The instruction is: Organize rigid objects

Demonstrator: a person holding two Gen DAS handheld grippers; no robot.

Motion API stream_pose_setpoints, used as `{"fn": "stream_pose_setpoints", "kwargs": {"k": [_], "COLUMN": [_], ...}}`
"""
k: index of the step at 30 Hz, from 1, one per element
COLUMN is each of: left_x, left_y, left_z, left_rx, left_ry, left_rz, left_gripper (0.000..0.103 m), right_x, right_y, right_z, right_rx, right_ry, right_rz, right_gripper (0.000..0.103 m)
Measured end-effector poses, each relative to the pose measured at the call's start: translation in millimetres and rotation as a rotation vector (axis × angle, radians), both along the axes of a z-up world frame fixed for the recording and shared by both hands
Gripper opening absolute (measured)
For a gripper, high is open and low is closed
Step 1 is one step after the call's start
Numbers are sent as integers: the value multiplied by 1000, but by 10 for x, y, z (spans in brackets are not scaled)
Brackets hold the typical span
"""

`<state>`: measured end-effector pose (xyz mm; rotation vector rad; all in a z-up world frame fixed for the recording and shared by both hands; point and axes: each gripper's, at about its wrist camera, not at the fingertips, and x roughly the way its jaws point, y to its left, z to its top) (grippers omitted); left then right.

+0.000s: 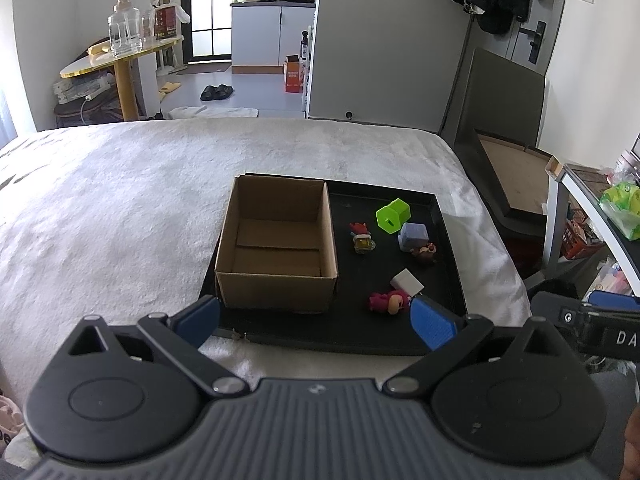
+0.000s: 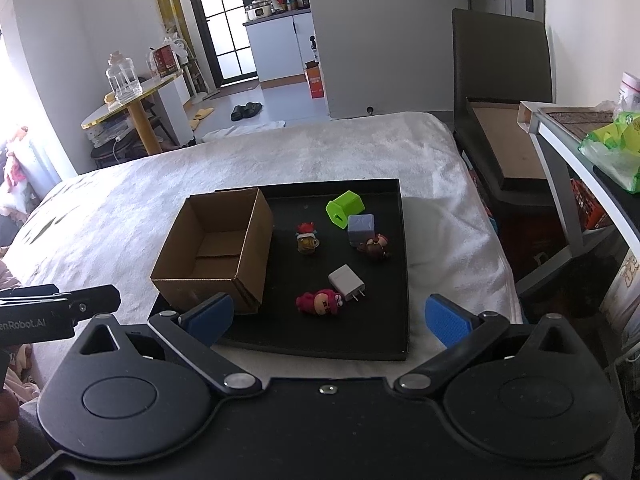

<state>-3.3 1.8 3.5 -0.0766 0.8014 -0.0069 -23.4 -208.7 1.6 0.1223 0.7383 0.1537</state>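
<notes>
A black tray lies on a white blanket. An open, empty cardboard box stands on its left part. To the right lie a green block, a lavender cube, a small red-and-yellow figure, a brown figure, a white plug adapter and a pink figure. My left gripper is open and empty at the tray's near edge. My right gripper is open and empty there too.
The blanket-covered bed stretches left and far. A dark board with a brown panel leans at the right. A white shelf with a green bag stands at the far right. A round yellow table with a glass jar is at the back left.
</notes>
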Motion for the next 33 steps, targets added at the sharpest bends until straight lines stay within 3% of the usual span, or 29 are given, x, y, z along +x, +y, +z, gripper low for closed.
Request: {"fn": "stream_pose_setpoints", "kwargs": {"k": [9,15,20,24,33], "left_x": [-14,93,181,358,752], "left_y": [-103,-85,-50,42,229], "left_z": [69,13,4,-21,-59], "left_rx": [54,53,74,49,82], "left_ry": [38,136,115,155,161], "left_rz": [-32,-42,-51,-59,-78], "left_gripper": [101,101,101,101,100], "right_x": [6,49,130,209,329], "right_y": [3,24,9,1,-15], "right_z": [5,2,-37,-97,-217], "right_rx": [7,1,9,-3,-3], "right_ry": [-7,-3,5,12,2], "right_rz": [9,14,8,6,-10], "right_gripper": [103,103,103,103,103]}}
